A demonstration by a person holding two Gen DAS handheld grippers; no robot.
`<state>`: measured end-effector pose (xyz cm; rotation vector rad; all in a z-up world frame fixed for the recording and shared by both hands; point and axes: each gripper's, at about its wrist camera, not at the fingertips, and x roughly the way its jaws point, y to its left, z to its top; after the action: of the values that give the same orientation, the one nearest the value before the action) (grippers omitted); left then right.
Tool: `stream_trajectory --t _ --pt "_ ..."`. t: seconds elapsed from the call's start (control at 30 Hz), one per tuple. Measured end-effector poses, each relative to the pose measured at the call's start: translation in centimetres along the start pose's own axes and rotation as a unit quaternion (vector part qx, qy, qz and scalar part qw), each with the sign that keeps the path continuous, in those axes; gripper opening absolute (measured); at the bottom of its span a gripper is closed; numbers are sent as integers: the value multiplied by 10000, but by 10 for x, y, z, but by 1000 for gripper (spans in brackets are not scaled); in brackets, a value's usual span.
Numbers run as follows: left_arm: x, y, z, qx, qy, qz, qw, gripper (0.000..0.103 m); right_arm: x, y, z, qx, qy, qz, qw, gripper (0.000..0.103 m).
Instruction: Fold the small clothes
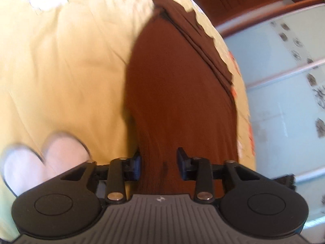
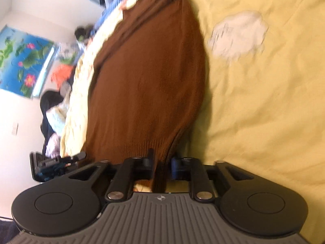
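Brown knit, a sweater (image 1: 178,93), lies spread on the pale yellow bedsheet (image 1: 67,71) and stretches away from both grippers. The left gripper (image 1: 158,163) has the near edge of the sweater between its blue pads, though I cannot tell whether they press it. The right gripper (image 2: 161,167) pinches a gathered fold of the ribbed hem (image 2: 160,158), with the rest of the garment ahead of it.
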<state>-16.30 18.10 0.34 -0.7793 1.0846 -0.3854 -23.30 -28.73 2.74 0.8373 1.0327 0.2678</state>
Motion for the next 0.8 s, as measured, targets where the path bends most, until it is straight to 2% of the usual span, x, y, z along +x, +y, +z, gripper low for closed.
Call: stream_trajectory --t 0.03,0.07,0.13,0.17,0.23,0.3,0.37,0.4,0.43,0.47,0.5,0.53,0.57,0.63,0.73,0.77,0.8 --pt "3 4 6 -156 3 -197 9997 53 1 -4 5 58 -130 80 9999 66" --pt "7 9 10 -298 -18 -475 9984 69 3 -6 11 119 -211 176 9996 69" --pt "19 15 19 -528 -30 -934 9942 80 13 -14 26 285 -268 315 9987 69" --pt "25 16 22 -612 31 -1069 9924 80 18 -18 34 378 -284 449 9979 69" --pt "32 10 26 -476 181 -1164 9919 80 28 -25 44 572 -239 714 9955 68" --pt "33 6 22 -244 430 -1247 9910 79 34 -30 43 574 21 893 9943 61" --pt "31 7 12 -147 663 -1457 9870 78 37 -35 33 571 427 965 9928 43" --pt "31 9 7 -121 742 -1554 9850 76 38 -38 26 606 560 1039 9912 40" --pt "31 11 3 -141 778 -1602 9839 68 39 -43 20 691 628 1131 9892 33" --pt "30 15 0 -202 797 -1570 9842 55 38 -47 15 789 637 1209 9875 28" --pt "31 19 0 -274 825 -1487 9851 48 38 -50 11 859 602 1222 9870 24" --pt "31 22 0 -355 865 -1377 9861 34 39 -53 10 917 567 1167 9873 14" --pt "30 27 2 -451 932 -1316 9859 27 40 -55 9 969 555 1107 9876 7" --pt "29 31 5 -550 1024 -1328 9843 26 41 -56 7 1027 562 1136 9866 6" --pt "30 23 6 -338 1104 -1196 9861 25 36 -55 6 934 623 1091 9877 6" --pt "30 20 5 -260 1098 -1104 9875 12 36 -54 6 898 614 1069 9883 5" --pt "31 15 4 -81 1123 -872 9898 4 34 -53 5 817 599 1044 9894 5"
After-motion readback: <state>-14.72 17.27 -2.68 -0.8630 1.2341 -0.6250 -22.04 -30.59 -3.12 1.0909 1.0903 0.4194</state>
